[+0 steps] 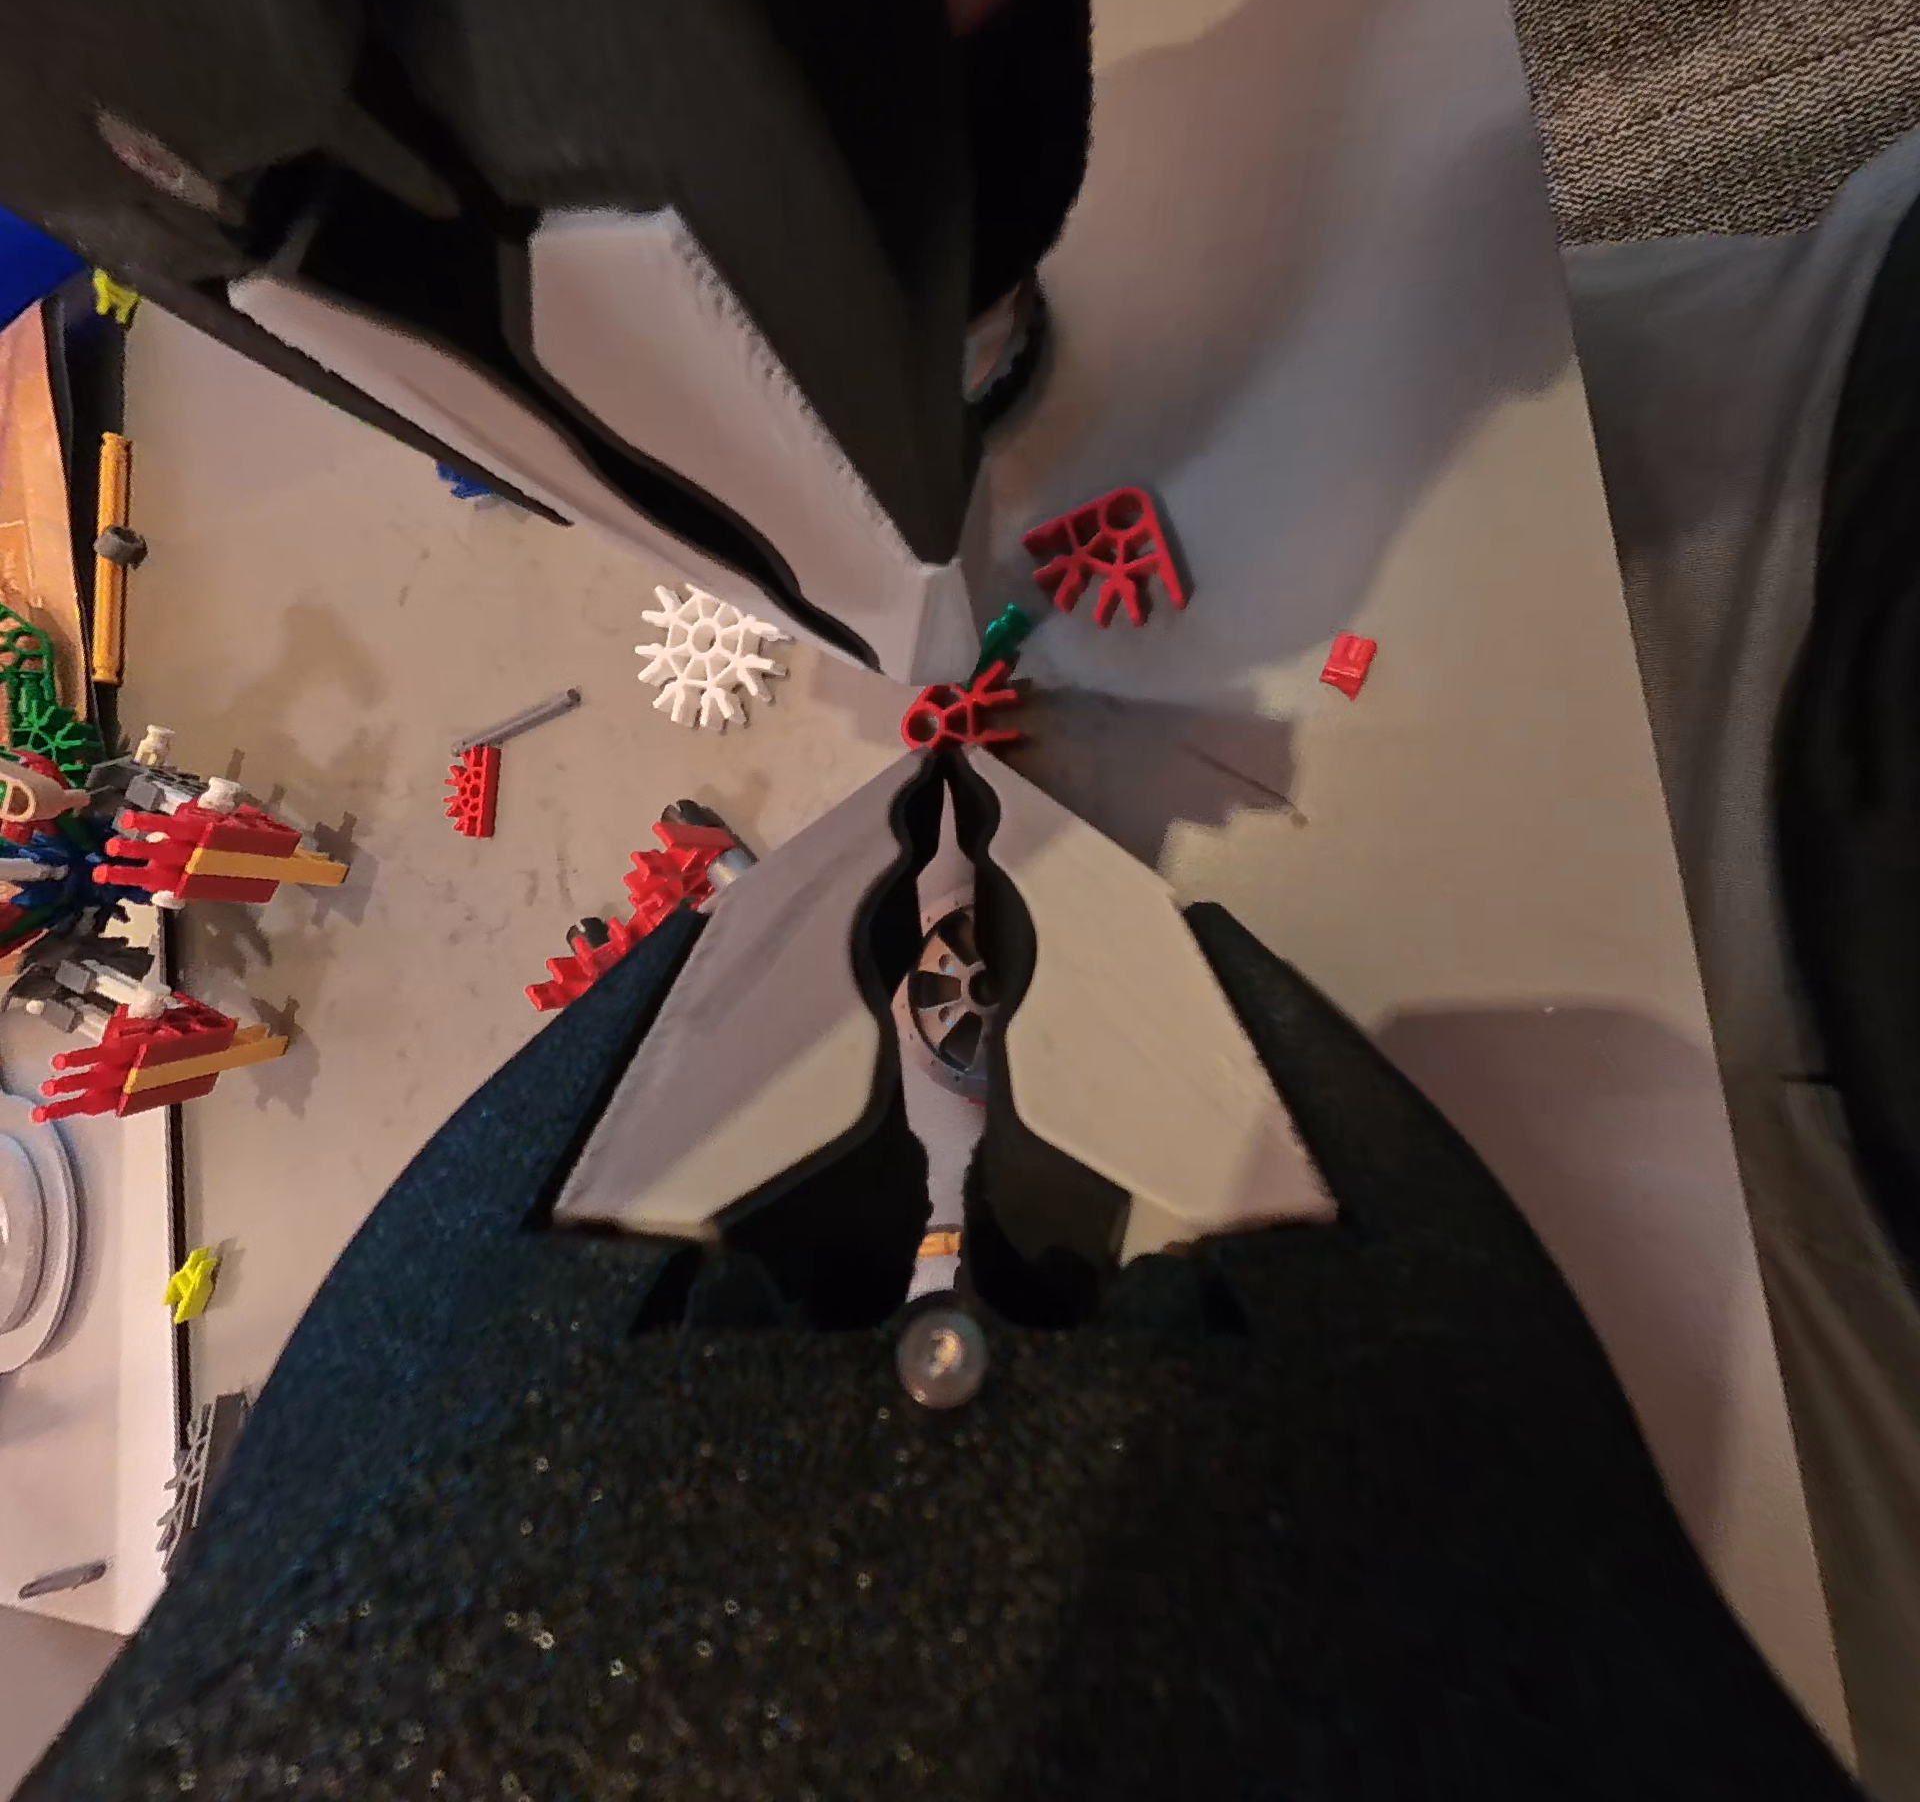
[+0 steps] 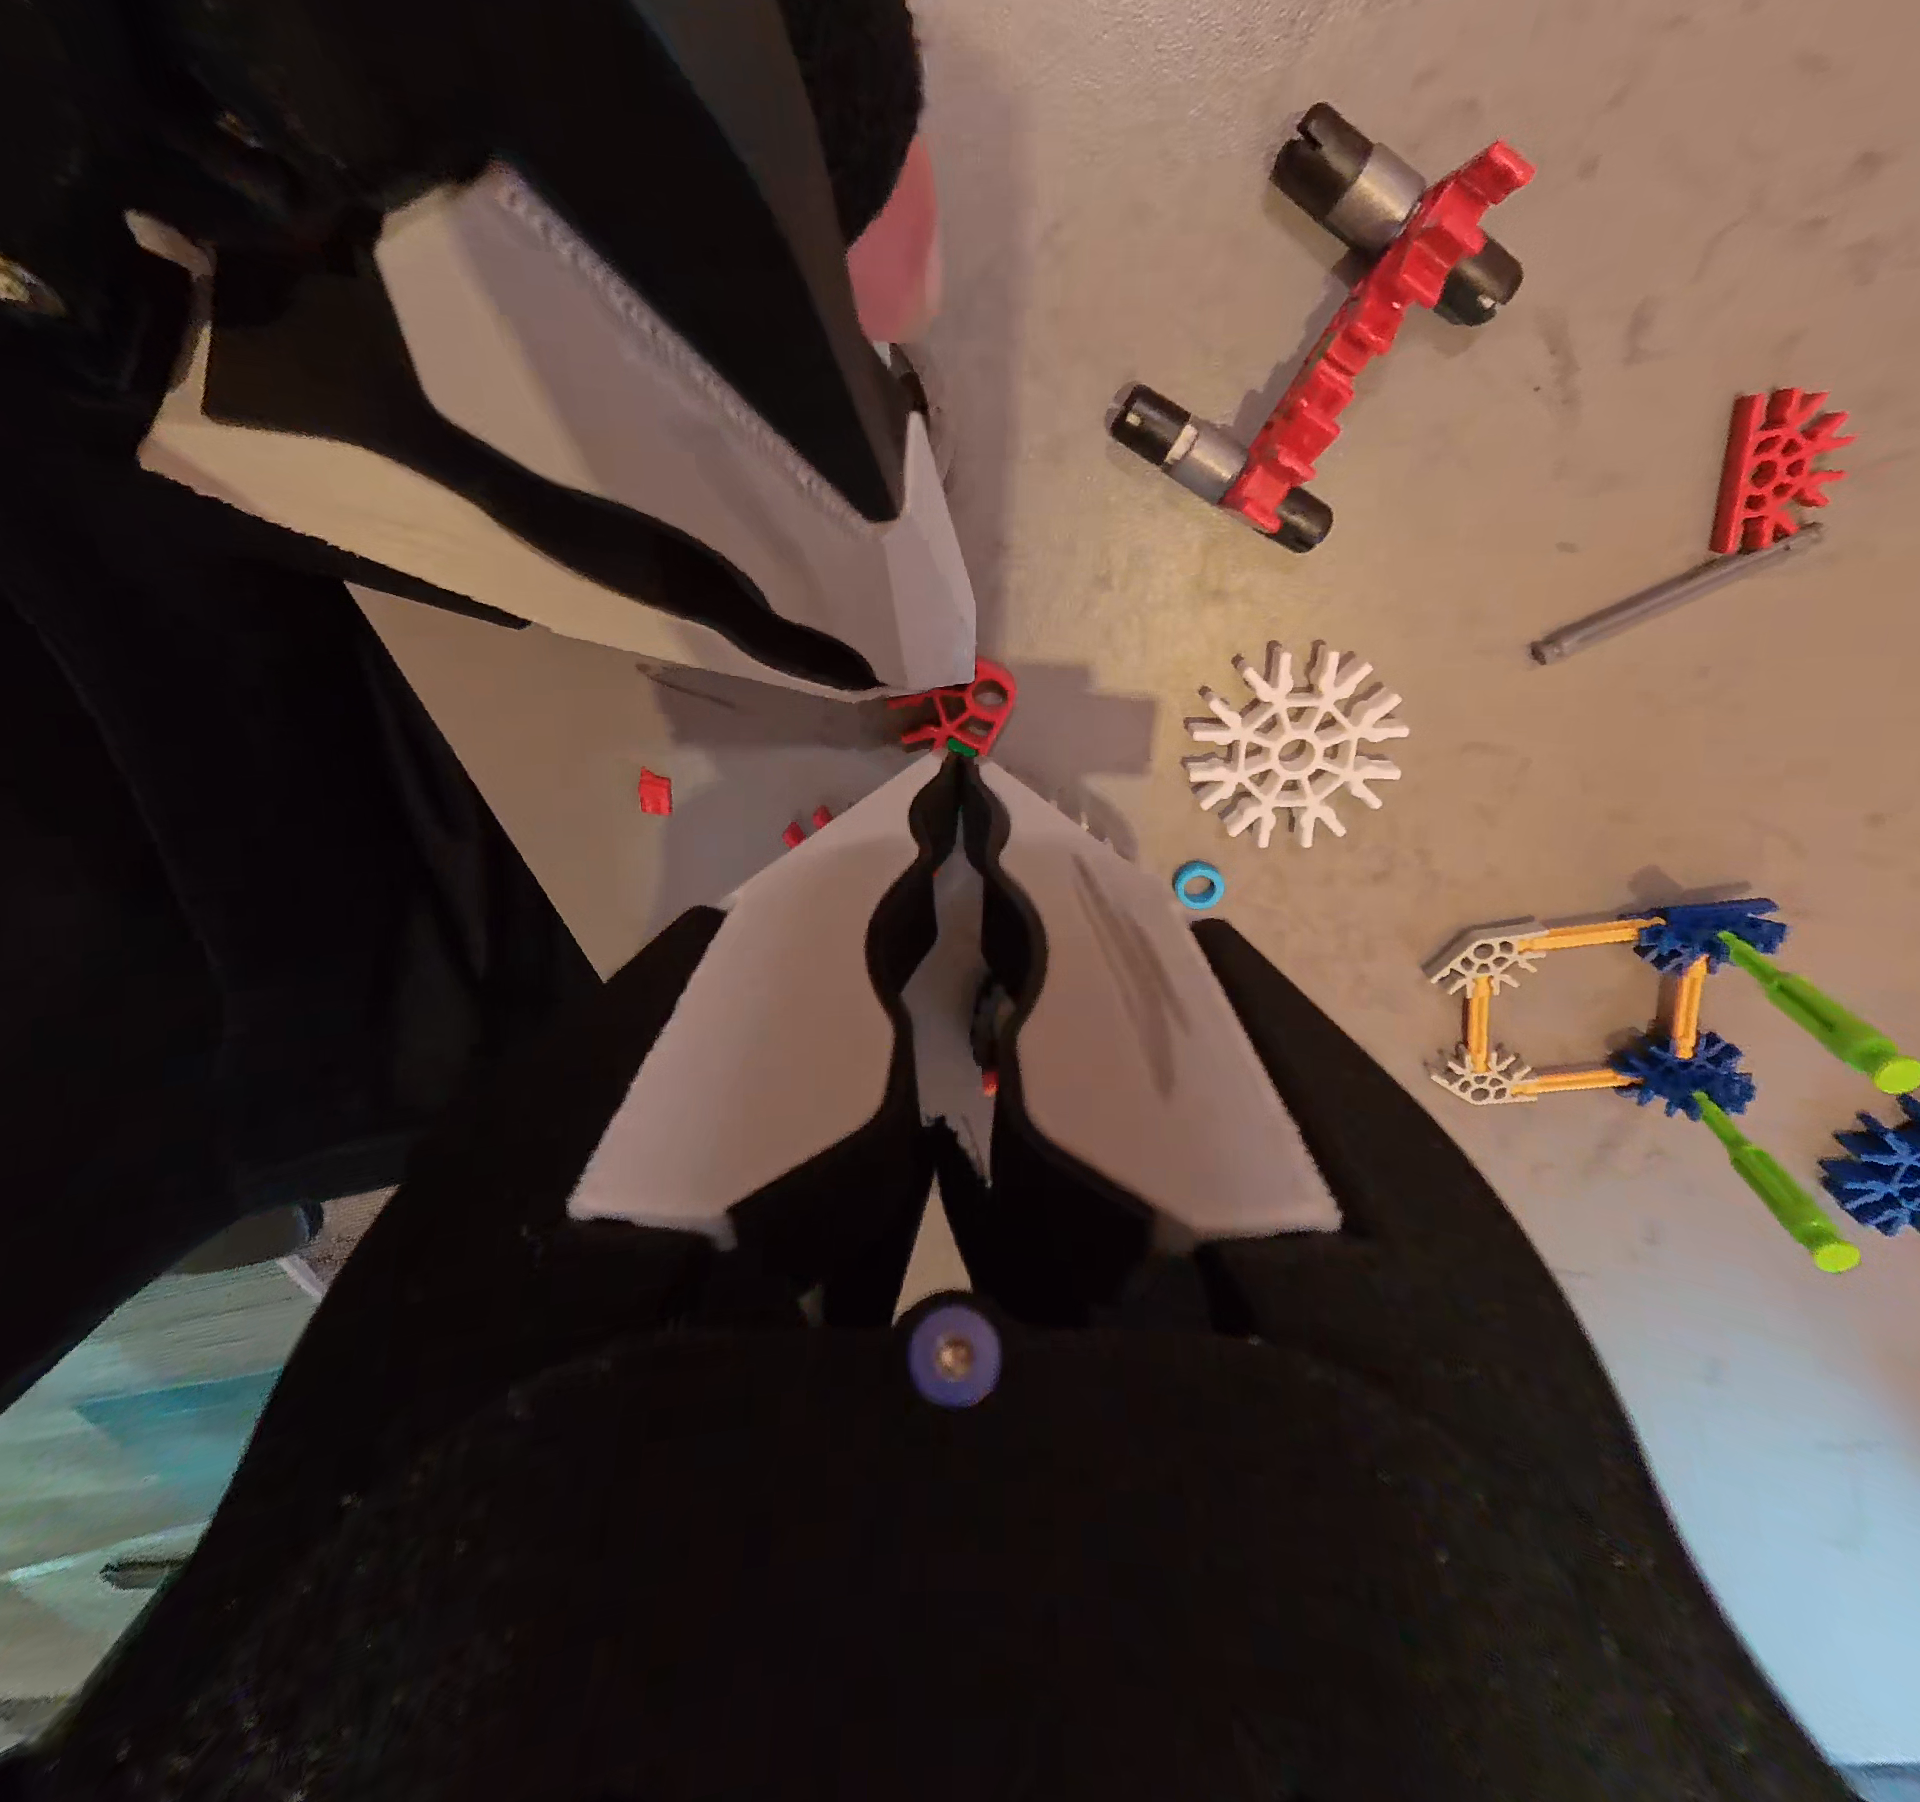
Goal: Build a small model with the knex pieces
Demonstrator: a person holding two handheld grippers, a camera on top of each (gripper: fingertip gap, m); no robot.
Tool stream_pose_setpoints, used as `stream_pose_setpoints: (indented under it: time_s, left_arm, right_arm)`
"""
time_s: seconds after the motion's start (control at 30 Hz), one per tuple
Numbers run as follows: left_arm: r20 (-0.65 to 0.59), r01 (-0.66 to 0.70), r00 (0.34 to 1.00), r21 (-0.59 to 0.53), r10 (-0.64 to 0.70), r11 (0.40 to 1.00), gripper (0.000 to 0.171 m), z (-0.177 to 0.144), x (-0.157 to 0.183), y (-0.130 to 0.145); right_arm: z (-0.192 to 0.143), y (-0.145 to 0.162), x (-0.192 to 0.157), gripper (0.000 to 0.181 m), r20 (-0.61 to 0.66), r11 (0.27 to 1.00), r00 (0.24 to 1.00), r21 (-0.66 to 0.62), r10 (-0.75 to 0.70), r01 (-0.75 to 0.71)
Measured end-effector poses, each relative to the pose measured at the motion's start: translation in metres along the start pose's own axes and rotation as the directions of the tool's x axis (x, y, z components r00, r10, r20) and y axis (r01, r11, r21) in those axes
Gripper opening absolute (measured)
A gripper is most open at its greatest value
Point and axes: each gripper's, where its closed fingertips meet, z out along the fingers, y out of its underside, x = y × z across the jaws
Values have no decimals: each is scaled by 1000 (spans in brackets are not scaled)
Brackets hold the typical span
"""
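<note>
1. Left claw [image 1: 948, 760]: its two fingers meet at the tips, clenched on the small red connector [image 1: 958, 708], which stands just clear of the tips at 12 o'clock, held above the worktop [image 1: 416, 609].
2. Right claw [image 2: 954, 763]: fingers likewise pressed together at the tips, pinching a short green rod [image 1: 1006, 632]; only a sliver of green shows in the right wrist view. The rod's end meets the same red connector [image 2: 961, 708]. The two claws face each other tip to tip.
3. White snowflake-shaped connector [image 1: 712, 656]: flat on the worktop, at 9 o'clock from the held connector and near it.
4. Larger red corner connector [image 1: 1107, 557]: on the worktop at 1 o'clock, near.
5. Small red clip [image 1: 1349, 663]: at 3 o'clock, well apart.
6. Red strip with grey-and-black cylinders [image 2: 1382, 318]: at 1 o'clock in the right wrist view.
7. Yellow, blue and green rod frame [image 2: 1621, 1014]: at 4 o'clock there, well apart.
</note>
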Motion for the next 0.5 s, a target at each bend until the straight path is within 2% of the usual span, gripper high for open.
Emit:
stream_pose_setpoints:
  time_s: [0.23,0.33,0.5]
  left_arm:
    - [13,0,1000,6,0,1000,0,0,0,0]
    - [2,32,999,25,-32,999,0,0,-1,0]
    - [10,56,998,34,-56,998,0,-2,0,2]
  right_arm:
    - [1,-1,2,0,-6,1000,1000,-6,-7,7]
    - [0,0,2,0,-57,1000,998,5,-23,24]
    - [-25,3,1,7,-89,976,992,207,92,-72]
